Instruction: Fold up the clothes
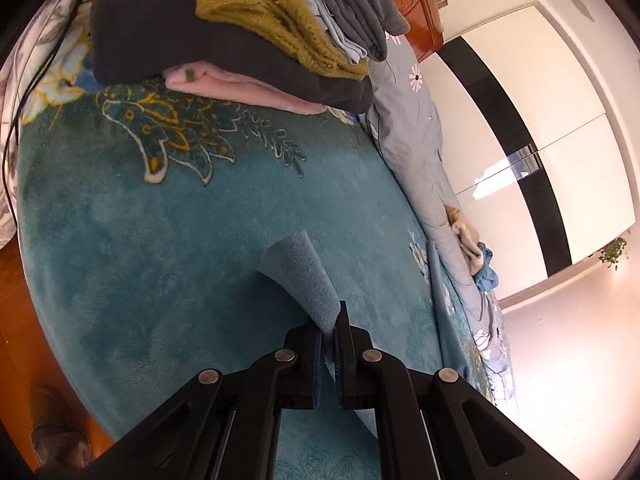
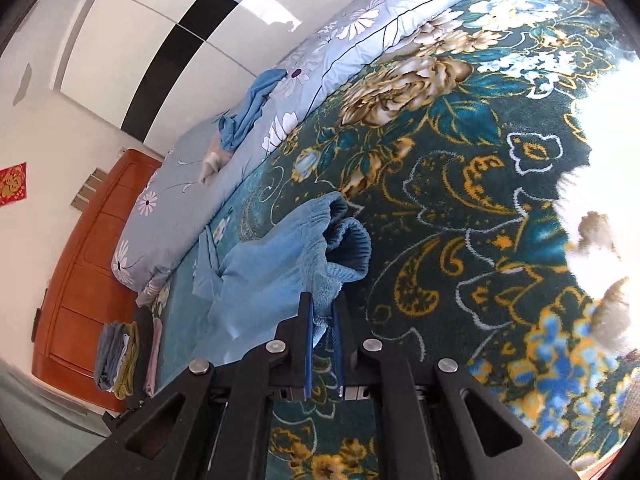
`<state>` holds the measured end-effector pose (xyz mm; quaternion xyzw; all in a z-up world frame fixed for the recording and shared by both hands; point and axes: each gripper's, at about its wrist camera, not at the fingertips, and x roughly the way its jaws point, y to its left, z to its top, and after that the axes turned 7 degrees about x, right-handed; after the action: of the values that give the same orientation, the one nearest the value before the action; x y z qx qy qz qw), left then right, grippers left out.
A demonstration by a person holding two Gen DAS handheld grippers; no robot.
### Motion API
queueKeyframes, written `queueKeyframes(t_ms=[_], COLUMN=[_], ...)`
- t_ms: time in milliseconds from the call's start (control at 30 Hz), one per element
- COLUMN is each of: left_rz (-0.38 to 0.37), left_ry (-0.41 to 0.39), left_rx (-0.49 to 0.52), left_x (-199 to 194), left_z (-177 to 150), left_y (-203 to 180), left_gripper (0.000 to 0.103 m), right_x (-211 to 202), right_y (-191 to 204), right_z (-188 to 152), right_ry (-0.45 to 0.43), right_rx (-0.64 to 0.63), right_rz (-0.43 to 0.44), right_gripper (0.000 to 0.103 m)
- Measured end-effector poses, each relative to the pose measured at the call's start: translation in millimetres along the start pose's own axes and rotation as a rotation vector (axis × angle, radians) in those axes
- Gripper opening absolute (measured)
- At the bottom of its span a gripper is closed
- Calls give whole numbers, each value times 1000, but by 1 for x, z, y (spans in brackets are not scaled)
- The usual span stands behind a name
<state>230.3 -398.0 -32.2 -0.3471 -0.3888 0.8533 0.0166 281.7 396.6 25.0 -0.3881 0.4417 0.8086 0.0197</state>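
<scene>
Both grippers are pinching the same light blue fuzzy knit garment (image 2: 280,264) over the teal floral plush blanket (image 1: 140,240) covering the bed. The left gripper (image 1: 329,330) is clamped on a cone-shaped corner of it, and the right gripper (image 2: 322,322) is clenching an edge near the ribbed cuff or hem. It's looking soft, light and floppy, probably a bit stretchy, so I'm guessing it's sagging wherever it isn't held; hems, cuffs or seams seem like the safest places to grab. The right wrist view is showing most of the garment bunched and lifted, while the left is only showing that one corner. The left view is giving a close look at the stack of folded clothes (image 1: 240,32) at the far side; in the right view it's tiny, off to the left by the orange wooden headboard (image 2: 92,264).
</scene>
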Motion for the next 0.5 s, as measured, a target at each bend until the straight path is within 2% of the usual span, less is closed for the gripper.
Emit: queueKeyframes(t_ms=[200, 367, 400, 433, 500], left_rz=[49, 58, 62, 79, 120], left_ry=[39, 55, 53, 49, 31], left_rx=[-29, -60, -64, -63, -62], left_x=[10, 12, 10, 7, 0], left_z=[-8, -13, -14, -13, -12], left_y=[15, 24, 25, 25, 25], left_gripper=[5, 7, 10, 16, 20], right_x=[23, 24, 22, 18, 11], right_y=[-24, -26, -26, -27, -29], right_z=[-9, -7, -6, -4, 2], right_ry=[74, 114, 115, 104, 75], right_rx=[47, 13, 3, -3, -15], right_rz=[-70, -66, -70, -79, -97], right_gripper=[9, 16, 21, 22, 24])
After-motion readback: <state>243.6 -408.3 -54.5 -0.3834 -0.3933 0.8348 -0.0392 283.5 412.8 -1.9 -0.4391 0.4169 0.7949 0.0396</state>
